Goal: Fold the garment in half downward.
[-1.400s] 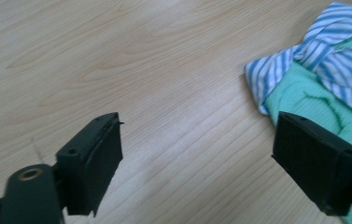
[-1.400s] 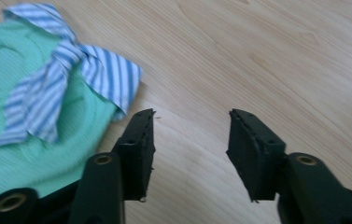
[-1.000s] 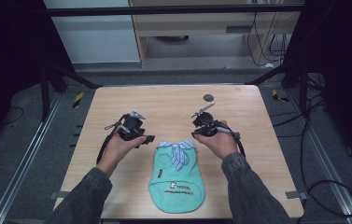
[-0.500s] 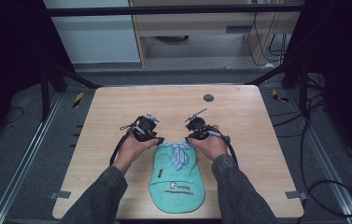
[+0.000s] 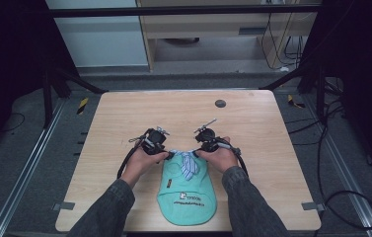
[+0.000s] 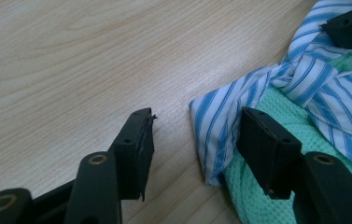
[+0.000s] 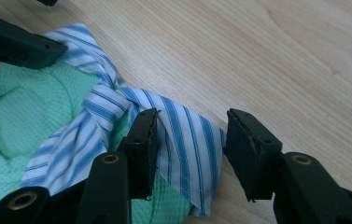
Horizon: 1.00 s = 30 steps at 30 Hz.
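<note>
Both sets of jaws stand spread, each straddling a striped collar corner of the shirt: left gripper at one tip, right gripper at the other. The cloth looks light, limp, easily bunched; the collar corners seem the best hold. It lies flat on the bench, collar pointing away, long axis running toward the person.

Both forearms reach in from the near edge, angled toward each other. The left gripper and right gripper sit low, close together, tips pointing inward, each with jaws spread apart.
</note>
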Motion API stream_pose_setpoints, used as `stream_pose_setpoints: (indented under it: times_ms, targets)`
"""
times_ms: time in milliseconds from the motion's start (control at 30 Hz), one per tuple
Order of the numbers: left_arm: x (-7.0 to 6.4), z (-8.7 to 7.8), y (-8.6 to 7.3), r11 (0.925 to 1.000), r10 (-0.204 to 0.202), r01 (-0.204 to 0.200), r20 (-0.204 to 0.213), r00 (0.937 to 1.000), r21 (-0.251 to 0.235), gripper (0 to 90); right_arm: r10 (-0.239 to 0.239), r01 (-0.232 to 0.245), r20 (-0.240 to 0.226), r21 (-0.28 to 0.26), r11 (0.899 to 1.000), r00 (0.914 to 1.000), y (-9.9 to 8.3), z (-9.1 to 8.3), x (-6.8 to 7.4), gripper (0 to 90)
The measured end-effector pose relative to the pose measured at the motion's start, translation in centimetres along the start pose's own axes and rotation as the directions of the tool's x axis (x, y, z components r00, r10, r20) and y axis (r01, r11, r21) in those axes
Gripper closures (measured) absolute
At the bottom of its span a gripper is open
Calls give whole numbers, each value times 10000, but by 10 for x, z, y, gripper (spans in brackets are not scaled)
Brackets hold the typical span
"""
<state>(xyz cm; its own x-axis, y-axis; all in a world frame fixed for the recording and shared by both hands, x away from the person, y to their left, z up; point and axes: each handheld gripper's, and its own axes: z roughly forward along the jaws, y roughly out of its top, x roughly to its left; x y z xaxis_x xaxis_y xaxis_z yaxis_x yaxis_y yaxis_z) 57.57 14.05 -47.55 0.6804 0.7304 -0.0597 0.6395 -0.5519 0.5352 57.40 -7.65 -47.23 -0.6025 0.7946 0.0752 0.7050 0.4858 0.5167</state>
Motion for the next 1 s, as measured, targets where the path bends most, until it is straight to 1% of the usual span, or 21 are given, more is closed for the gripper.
stream_pose_setpoints:
  times_ms: [67,200,267,300,333,433,467,500,533,600,667,700,733,767,833,1000]
  targets:
    - [0,2,-1,9999,76,-76,10,10000,122,461,41,-41,-9,48,10000,10000,-2,2,0,532]
    - [0,2,-1,10000,10,-11,35,10000,99,469,30,-29,-24,71,10000,10000,-3,3,-1,533]
    - [0,3,-1,9999,16,-16,29,10000,100,474,74,-74,-51,125,9999,10000,-4,4,-1,538]
    - [0,3,-1,10000,8,-9,35,10000,96,474,194,-194,-28,94,9998,9998,-5,4,0,540]
    - [0,1,0,10000,-11,11,94,10000,-9,480,95,-95,-31,45,9999,9999,-5,4,-1,548]
    - [0,-5,4,9990,-152,161,220,9996,-413,479,29,-29,-3,29,10000,10000,-6,4,-1,557]
    - [0,-5,4,9990,-152,161,220,9996,-413,489,29,-29,-3,29,10000,10000,-6,4,-1,557]
    - [-1,-9,8,9979,-166,184,292,9994,-625,503,20,-20,-4,23,10000,10000,-6,4,-1,562]
    - [-1,-9,8,9979,-166,184,292,9994,-625,512,20,-20,-4,23,10000,10000,-6,4,-1,562]
    - [0,-7,10,9985,-140,148,153,9998,-527,530,12,-12,-33,27,10000,10000,-6,4,-1,590]
    - [1,-2,10,9992,-202,209,192,9996,-344,539,2,-2,-72,17,10000,10000,-6,4,0,606]
    - [0,0,9,9996,-175,180,255,9995,-228,558,7,-7,-92,34,10000,10000,-6,4,0,617]
    - [0,0,9,9996,-175,180,255,9995,-228,565,7,-7,-92,34,10000,10000,-6,4,0,617]
    - [-1,2,8,9999,-113,116,310,9995,-105,568,-13,13,-90,41,10000,10000,-6,4,0,629]
    - [-3,3,8,10000,-18,19,292,9996,-35,573,-72,72,-87,38,10000,9999,-6,4,1,639]
    - [-5,5,7,10000,23,-26,315,9995,90,580,-150,150,-120,62,9999,9998,-6,4,3,678]
